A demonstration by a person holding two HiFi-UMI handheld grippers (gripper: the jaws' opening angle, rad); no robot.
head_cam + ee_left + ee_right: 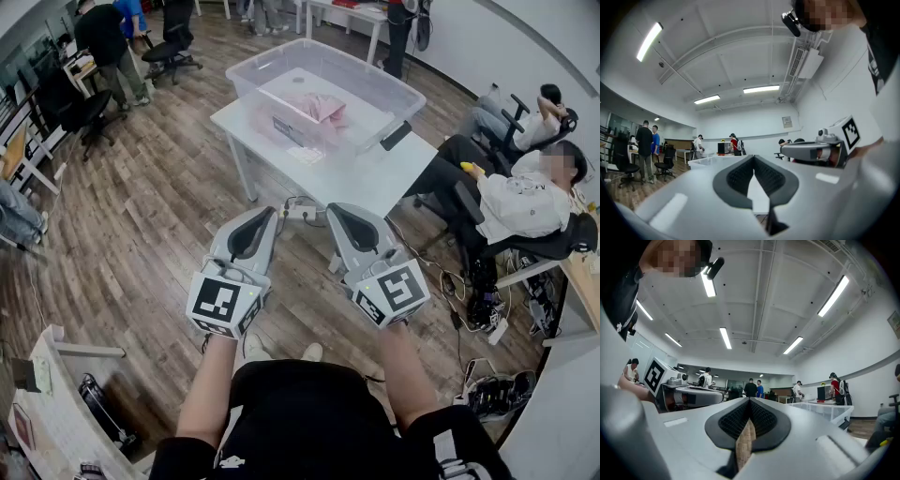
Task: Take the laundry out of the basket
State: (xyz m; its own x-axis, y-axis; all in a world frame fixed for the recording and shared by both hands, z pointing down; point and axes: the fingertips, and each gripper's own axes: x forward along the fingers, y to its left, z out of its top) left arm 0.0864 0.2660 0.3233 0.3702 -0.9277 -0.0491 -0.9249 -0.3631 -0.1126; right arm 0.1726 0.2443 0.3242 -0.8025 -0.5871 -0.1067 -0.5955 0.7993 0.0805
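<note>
So both grippers are just hanging in the air side by side, pointing level at the table, and well short of its near edge. The left gripper has its jaws closed tip to tip. In its own view the dark ribbed pads meet at the front, with only a narrow wedge of gap behind them and nothing caught in it. Same deal with the right gripper: jaws pinched together, no cloth or anything else between them, only a sliver of wood floor showing through the slot.

The laundry, a pink crumpled bundle, is still inside the clear plastic basket, lying roughly in the middle of its bottom. The basket takes up the far part of the white table, with one long side close along the table's left edge. The near right corner of the tabletop is bare. Neither gripper is anywhere near touching the basket.

A power strip lies on the floor under the table's near edge, and a seated person is off past the table's right end.
</note>
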